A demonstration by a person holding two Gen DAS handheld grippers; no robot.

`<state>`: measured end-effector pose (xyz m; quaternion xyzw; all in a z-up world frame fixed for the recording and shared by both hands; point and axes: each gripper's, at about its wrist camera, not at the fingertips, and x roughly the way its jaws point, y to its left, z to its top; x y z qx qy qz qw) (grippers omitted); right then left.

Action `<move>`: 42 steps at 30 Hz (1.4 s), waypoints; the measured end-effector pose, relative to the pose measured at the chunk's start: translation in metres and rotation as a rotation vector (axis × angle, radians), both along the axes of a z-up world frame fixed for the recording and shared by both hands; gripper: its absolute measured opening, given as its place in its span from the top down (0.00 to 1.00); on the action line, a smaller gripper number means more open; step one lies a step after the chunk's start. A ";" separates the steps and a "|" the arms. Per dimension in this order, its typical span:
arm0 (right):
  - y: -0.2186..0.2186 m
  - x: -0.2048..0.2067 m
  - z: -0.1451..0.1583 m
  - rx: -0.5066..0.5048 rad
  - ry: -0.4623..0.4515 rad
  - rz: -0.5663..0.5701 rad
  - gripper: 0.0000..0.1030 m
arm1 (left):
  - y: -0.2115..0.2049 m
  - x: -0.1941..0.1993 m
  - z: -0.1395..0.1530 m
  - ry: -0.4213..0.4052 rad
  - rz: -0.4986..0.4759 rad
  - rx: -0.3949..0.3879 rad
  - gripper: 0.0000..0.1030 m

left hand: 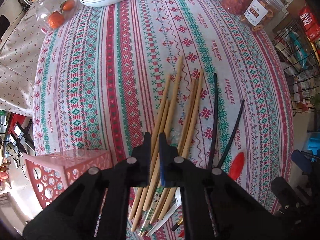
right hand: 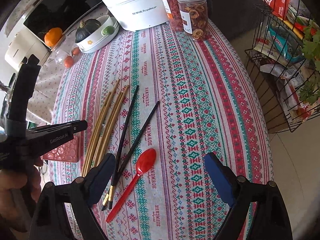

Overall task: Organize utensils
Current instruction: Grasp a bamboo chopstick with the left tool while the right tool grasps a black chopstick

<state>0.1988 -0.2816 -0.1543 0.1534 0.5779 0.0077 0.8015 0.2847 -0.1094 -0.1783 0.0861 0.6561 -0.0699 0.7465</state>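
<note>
Left gripper [left hand: 155, 138]: jaws pressed together above the wooden chopsticks [left hand: 176, 100], gripping none visibly.
Right gripper [right hand: 160, 160]: jaws spread over the red spoon [right hand: 138, 172] and black chopsticks [right hand: 130, 118].

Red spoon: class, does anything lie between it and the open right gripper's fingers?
Nothing visible covers the red spoon; it lies bare ahead of the right gripper, whose fingers are spread. The black chopsticks lie close beside its handle.

Light: bright, even daylight on the patterned tablecloth [left hand: 124, 64]
Shadows: faint, soft
Glare: washed-out white at the left edge
Distortion: strong fisheye bulge, dark rounded corners
Blur: slight softness on the near black gripper arms
</note>
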 end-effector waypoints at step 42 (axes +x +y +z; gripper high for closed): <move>0.049 0.074 -0.060 0.082 0.029 -0.012 0.77 | 0.116 -0.140 0.110 -0.402 -0.027 -0.352 0.94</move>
